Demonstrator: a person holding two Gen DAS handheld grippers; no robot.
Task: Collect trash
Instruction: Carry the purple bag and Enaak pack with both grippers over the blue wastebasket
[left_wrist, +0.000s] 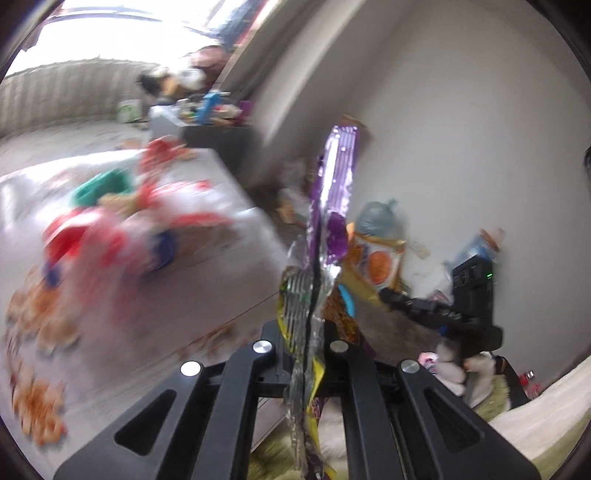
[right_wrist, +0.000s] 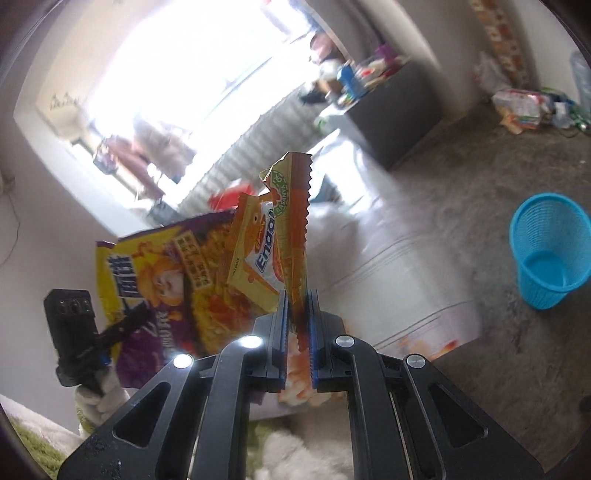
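My left gripper is shut on a purple and yellow snack bag, which stands edge-on with its silver inside showing. The right wrist view shows that bag face-on at the left, with the left gripper clamped on its lower edge. My right gripper is shut on an orange and yellow wrapper that sticks up between its blue pads. That wrapper and the right gripper also appear right of the bag in the left wrist view. A blue mesh basket stands open on the floor at the right.
A low white table carries blurred red, green and blue wrappers and orange crumbs. Behind it stands a dark cabinet with clutter on top. Water bottles stand by the wall, and litter lies at the far right. A green rug lies below.
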